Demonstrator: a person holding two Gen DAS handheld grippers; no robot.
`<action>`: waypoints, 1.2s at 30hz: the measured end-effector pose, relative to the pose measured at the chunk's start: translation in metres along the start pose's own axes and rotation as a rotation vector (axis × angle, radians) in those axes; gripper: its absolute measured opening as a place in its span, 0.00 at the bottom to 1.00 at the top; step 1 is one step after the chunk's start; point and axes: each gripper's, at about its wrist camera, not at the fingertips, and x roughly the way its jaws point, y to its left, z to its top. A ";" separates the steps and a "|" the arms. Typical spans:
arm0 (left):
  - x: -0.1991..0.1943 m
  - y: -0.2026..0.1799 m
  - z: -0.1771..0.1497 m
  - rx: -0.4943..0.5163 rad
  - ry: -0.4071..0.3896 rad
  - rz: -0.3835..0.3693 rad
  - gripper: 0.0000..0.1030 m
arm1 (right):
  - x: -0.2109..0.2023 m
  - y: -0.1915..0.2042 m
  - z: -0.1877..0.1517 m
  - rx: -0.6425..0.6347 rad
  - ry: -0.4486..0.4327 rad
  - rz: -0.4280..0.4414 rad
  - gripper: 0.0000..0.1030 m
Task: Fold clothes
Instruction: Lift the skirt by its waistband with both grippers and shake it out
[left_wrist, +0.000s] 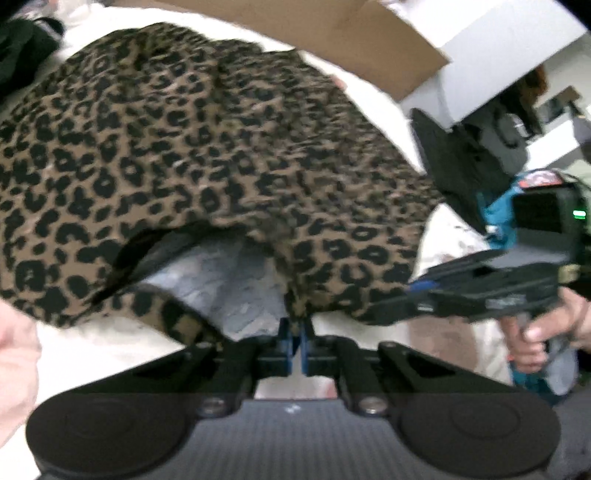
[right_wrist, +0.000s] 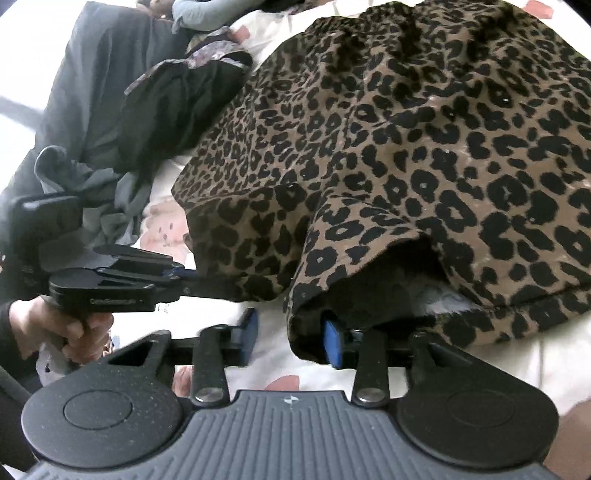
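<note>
Fingers of left gripper (left_wrist: 297, 334) pressed together, pinching the near hem (left_wrist: 295, 314) of the leopard-print garment (left_wrist: 184, 147). Fingers of right gripper (right_wrist: 291, 334) apart: right pad (right_wrist: 332, 343) touching the hem edge, left pad (right_wrist: 251, 326) clear of the cloth, so no grip there yet.

Garment spread on the white patterned bedcover (right_wrist: 535, 369), probably shorts or a skirt, cannot tell which. Grey lining (left_wrist: 229, 280) showing inside the lifted opening. Pile of dark clothes (right_wrist: 110, 110) on the far left, just beside it.

For a good fold, probably best to close the right fingers on the same hem edge, on both layers together, before lifting. Then raise both corners evenly and carry them toward the far edge, keeping the hem taut between the two grippers to avoid a crooked crease. Risk: catching only the outer layer, so the lining sags.

Gathered waistband (right_wrist: 388, 18) pointing far, hem pointing near; long axis seemingly running near to far, though wide enough to make this uncertain.
</note>
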 end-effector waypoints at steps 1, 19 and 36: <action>-0.001 -0.003 0.000 0.009 0.000 -0.013 0.04 | 0.002 0.000 0.001 0.000 0.006 0.006 0.02; -0.020 0.027 -0.015 -0.110 -0.010 -0.024 0.55 | -0.014 -0.009 -0.017 0.065 0.052 0.071 0.48; 0.000 0.074 -0.001 -0.484 -0.102 0.008 0.53 | -0.016 -0.080 -0.017 0.543 -0.148 0.146 0.56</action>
